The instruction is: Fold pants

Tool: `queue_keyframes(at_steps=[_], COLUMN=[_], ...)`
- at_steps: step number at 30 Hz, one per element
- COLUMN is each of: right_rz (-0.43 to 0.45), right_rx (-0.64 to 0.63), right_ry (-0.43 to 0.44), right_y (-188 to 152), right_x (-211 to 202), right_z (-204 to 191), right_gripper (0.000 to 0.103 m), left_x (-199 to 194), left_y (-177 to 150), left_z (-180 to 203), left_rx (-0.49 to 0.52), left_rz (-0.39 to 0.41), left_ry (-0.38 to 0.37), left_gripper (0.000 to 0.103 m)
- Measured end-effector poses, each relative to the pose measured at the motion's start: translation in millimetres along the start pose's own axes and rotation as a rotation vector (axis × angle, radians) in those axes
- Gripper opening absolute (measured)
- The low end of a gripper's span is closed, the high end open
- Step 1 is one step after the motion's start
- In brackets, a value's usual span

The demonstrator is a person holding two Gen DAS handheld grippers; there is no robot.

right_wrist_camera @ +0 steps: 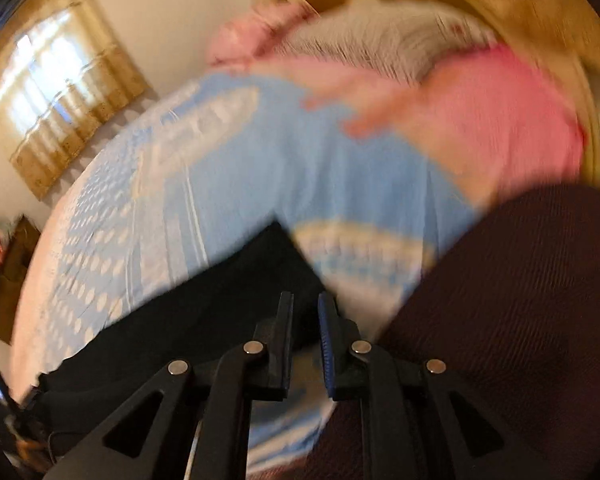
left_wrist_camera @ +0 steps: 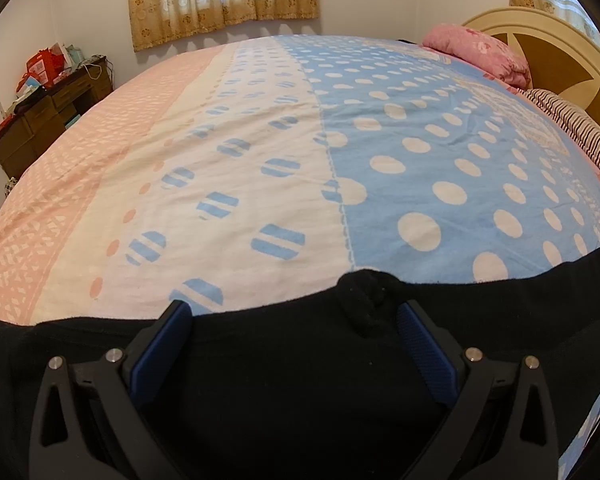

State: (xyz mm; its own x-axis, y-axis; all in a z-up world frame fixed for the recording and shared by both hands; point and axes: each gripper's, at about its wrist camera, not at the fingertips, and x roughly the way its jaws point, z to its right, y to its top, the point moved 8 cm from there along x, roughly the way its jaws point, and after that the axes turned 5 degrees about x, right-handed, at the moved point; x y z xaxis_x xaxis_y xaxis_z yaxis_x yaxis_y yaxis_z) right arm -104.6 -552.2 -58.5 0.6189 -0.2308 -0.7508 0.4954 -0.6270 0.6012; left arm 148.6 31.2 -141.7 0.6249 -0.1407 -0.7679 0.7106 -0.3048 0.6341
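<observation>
The black pants (left_wrist_camera: pixel 284 380) lie spread on the bed, filling the bottom of the left wrist view, with a small bunched lump (left_wrist_camera: pixel 368 296) at their far edge. My left gripper (left_wrist_camera: pixel 296 318) hovers over them, jaws wide open, blue pads (left_wrist_camera: pixel 162 356) on either side of the cloth and not pressing on it. The right wrist view is blurred. There the pants (right_wrist_camera: pixel 204 320) run from lower left to a corner near the middle. My right gripper (right_wrist_camera: pixel 306 310) stands at their right edge with a narrow gap between its jaws; bedcover shows through the gap and nothing looks pinched.
The bed carries a pink, cream and blue dotted cover (left_wrist_camera: pixel 420 152). A pink pillow (left_wrist_camera: pixel 480 50) and striped bedding (left_wrist_camera: pixel 572 128) lie by the headboard (left_wrist_camera: pixel 540 40). A cluttered dark dresser (left_wrist_camera: pixel 40 116) stands at the left wall. Dark maroon ribbed cloth (right_wrist_camera: pixel 512 312) fills the right wrist view's lower right.
</observation>
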Motion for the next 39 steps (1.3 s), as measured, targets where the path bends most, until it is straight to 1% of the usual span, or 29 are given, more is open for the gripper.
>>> queue_keyframes(at_steps=[1, 2, 4, 7, 10, 12, 13, 15, 17, 20, 23, 24, 25, 26, 27, 28, 29, 30, 31, 32, 33, 34, 36, 37, 38, 39], right_rz=[-0.019, -0.038, -0.066, -0.1, -0.132, -0.098, -0.087, -0.086, -0.049, 0.05, 0.137, 0.162, 0.176, 0.182, 0.18, 0.156, 0.111, 0.05, 0.012, -0.009, 0.012, 0.052, 0.098, 0.103, 0.084, 0.041], right_rx=[-0.059, -0.113, -0.18, -0.174, -0.199, -0.212, -0.222, -0.208, -0.185, -0.165, -0.094, -0.061, -0.041, -0.018, -0.006, 0.006, 0.014, 0.019, 0.023, 0.04, 0.05, 0.04, -0.051, -0.124, -0.215, -0.327], right_ry=[-0.005, -0.013, -0.038, -0.008, -0.046, -0.065, -0.08, -0.082, -0.072, -0.047, -0.016, 0.009, 0.029, 0.028, 0.016, 0.001, -0.008, -0.043, -0.085, -0.126, -0.134, -0.125, -0.079, -0.017, 0.068, 0.136], right_y=[5, 8, 10, 7, -1, -3, -4, -4, -1, 11, 30, 37, 40, 43, 44, 43, 39, 34, 31, 29, 30, 33, 34, 31, 23, 10], right_x=[7, 16, 32, 59, 88, 91, 90, 88, 78, 55, 35, 30, 29, 32, 36, 46, 57, 69, 76, 78, 73, 62, 47, 42, 39, 39], right_z=[-8, -15, -25, -32, -33, -33, -33, -35, -35, -39, -35, -32, -30, -25, -21, -16, -11, -4, 3, 10, 12, 7, -18, -40, -68, -99], right_gripper=[0.033, 0.037, 0.038, 0.038, 0.038, 0.038, 0.029, 0.007, 0.005, 0.004, 0.004, 0.004, 0.004, 0.004, 0.005, 0.005, 0.006, 0.006, 0.006, 0.006, 0.006, 0.007, 0.007, 0.007, 0.007, 0.007], left_x=[0, -1, -1, -1, -1, 0, 0, 0, 0, -3, -12, -16, -20, -23, -28, -30, -32, -31, -32, -34, -34, -34, -29, -24, -22, -17], left_y=[0, -1, -1, 0, 0, 1, 1, 2, 5, 9, 17, 20, 24, 28, 33, 36, 39, 41, 43, 44, 44, 44, 42, 42, 40, 38], left_z=[0, -1, -1, -1, 0, -1, 0, 0, 2, 5, 8, 7, 7, 6, 5, 4, 3, 3, 5, 7, 9, 11, 15, 16, 17, 20], left_rx=[0.001, 0.001, 0.002, 0.001, 0.004, 0.007, 0.01, 0.017, 0.029, 0.041, 0.065, 0.071, 0.074, 0.077, 0.076, 0.074, 0.073, 0.076, 0.087, 0.106, 0.126, 0.146, 0.185, 0.191, 0.19, 0.18], left_rz=[-0.002, -0.004, -0.005, -0.004, -0.009, -0.014, -0.017, -0.019, -0.019, -0.012, 0.019, 0.031, 0.044, 0.056, 0.07, 0.074, 0.074, 0.071, 0.068, 0.069, 0.066, 0.06, 0.035, 0.016, 0.001, -0.024], left_ry=[0.0, 0.001, 0.001, 0.0, -0.001, -0.006, -0.01, -0.02, -0.039, -0.068, -0.075, -0.076, -0.078, -0.081, -0.082, -0.082, -0.081, -0.081, -0.082, -0.082, -0.081, -0.08, -0.077, -0.077, -0.086, -0.105], left_gripper=[0.103, 0.103, 0.103, 0.103, 0.103, 0.103, 0.103, 0.103, 0.103, 0.103, 0.103, 0.103, 0.103, 0.103, 0.103, 0.103, 0.103, 0.103, 0.103, 0.103, 0.103, 0.103, 0.103, 0.103, 0.102, 0.097])
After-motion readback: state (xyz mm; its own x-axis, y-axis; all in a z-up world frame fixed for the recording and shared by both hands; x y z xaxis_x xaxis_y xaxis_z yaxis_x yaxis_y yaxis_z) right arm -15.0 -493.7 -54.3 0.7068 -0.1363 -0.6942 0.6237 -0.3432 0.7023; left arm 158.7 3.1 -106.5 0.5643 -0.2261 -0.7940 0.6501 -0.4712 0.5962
